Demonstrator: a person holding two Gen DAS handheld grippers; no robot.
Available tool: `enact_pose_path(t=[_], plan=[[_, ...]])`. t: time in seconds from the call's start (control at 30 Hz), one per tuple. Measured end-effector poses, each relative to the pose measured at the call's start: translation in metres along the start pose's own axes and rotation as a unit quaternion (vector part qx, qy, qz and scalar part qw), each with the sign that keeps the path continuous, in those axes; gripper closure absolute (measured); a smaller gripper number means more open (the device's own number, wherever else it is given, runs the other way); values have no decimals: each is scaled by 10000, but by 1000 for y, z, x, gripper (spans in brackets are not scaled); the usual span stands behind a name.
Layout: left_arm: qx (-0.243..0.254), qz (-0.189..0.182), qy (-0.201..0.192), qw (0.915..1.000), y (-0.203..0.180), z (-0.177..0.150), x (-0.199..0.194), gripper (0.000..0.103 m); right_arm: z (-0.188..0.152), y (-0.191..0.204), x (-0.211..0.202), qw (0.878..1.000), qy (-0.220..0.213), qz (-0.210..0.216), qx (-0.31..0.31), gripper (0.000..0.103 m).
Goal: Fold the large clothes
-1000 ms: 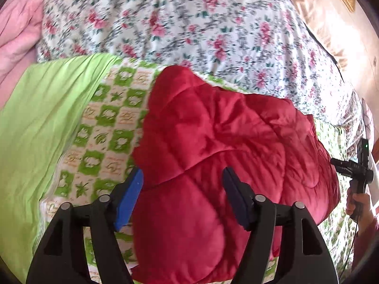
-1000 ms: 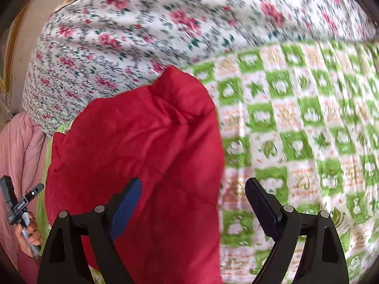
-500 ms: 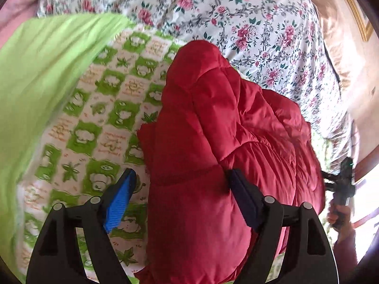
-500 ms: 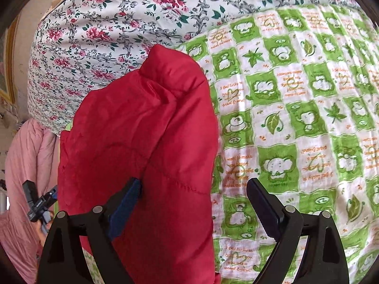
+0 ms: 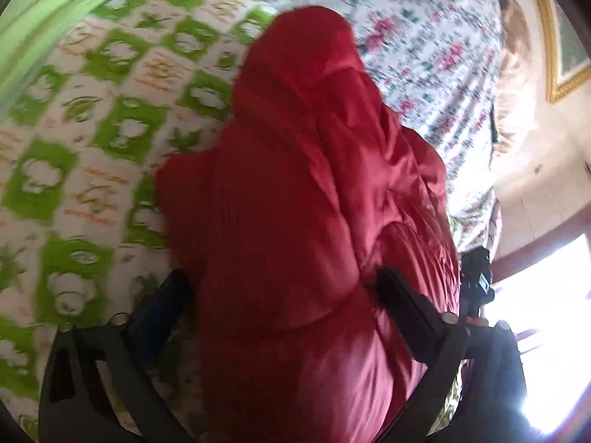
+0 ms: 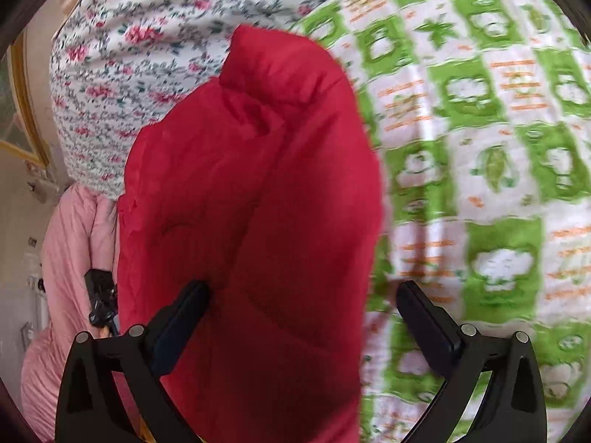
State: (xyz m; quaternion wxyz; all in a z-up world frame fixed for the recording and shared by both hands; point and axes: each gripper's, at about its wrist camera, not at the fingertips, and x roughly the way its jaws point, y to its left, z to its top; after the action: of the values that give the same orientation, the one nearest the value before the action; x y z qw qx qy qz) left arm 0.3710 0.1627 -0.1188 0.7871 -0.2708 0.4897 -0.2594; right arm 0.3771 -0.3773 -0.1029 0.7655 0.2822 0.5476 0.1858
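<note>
A puffy red quilted jacket [image 5: 303,192] lies bunched on a green-and-white checked blanket [image 5: 92,140] on the bed. My left gripper [image 5: 280,295] is open, its fingers straddling the jacket's near-left part. In the right wrist view the jacket [image 6: 251,192] fills the left half. My right gripper [image 6: 303,302] is open over the jacket's right edge, left finger on the red fabric, right finger over the blanket [image 6: 480,184]. Each gripper shows small in the other's view, at the jacket's far side.
A floral quilt [image 5: 424,37] lies heaped behind the jacket, also in the right wrist view [image 6: 147,55]. A plain green sheet [image 5: 44,18] is at far left. A pink cover [image 6: 66,277] hangs at the left. A bright window [image 5: 546,313] is at right.
Both grippers have moved forward and lower onto the jacket, which now sits deeper between the fingers. Both views have tilted. The jaws have stayed open.
</note>
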Motion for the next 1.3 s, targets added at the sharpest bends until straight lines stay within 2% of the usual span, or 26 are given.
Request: enact_pose_path(t=[0.03,0.07,0.1,0.17,0.2,0.23,0.3,0.4,0.6,0.73,0.9,0.97,1.1,1.23,1.3], plan=[[99,6,-34,9999,-4,0,0,12,0,2,4,10000,71,55,-10,1],[157,-69,-57,9998,-7,-1,-1,24,-1,5,9,9998,153,108,-31,1],[149,-162,-79,9997,-8,0,-2,33,-1,7,12,9996,214,165,-61,8],[122,-242,-109,9996,-11,0,-3,43,-2,11,17,9991,296,300,-77,19],[146,-235,-128,9995,-13,-1,-5,47,-3,12,17,9991,287,297,-72,28],[174,-213,-138,9995,-17,-2,-8,49,-5,14,14,9989,285,358,-80,33],[246,-175,-170,9994,-25,-5,-15,55,-8,21,8,9988,238,415,-100,49],[390,-187,-247,9988,-36,-10,-32,59,-16,33,-7,9987,118,449,-191,59],[726,-249,-421,9962,-70,-39,-78,63,-50,59,-40,9975,-9,596,-379,64],[927,-288,-525,9939,-82,-81,-118,63,-90,74,-66,9963,-41,663,-548,65],[920,-311,-524,9939,-78,-139,-150,63,-151,83,-88,9957,-69,741,-557,65],[902,-297,-522,9941,-75,-158,-154,63,-173,84,-92,9956,-76,703,-613,65],[647,-261,-557,9960,-61,-183,-156,63,-193,76,-91,9963,-75,694,-507,64],[348,109,-478,9982,-38,-181,-139,62,-188,75,-77,9985,-132,342,-402,58],[202,282,-460,9983,-31,-179,-130,57,-186,71,-76,9989,-155,177,-395,53]])
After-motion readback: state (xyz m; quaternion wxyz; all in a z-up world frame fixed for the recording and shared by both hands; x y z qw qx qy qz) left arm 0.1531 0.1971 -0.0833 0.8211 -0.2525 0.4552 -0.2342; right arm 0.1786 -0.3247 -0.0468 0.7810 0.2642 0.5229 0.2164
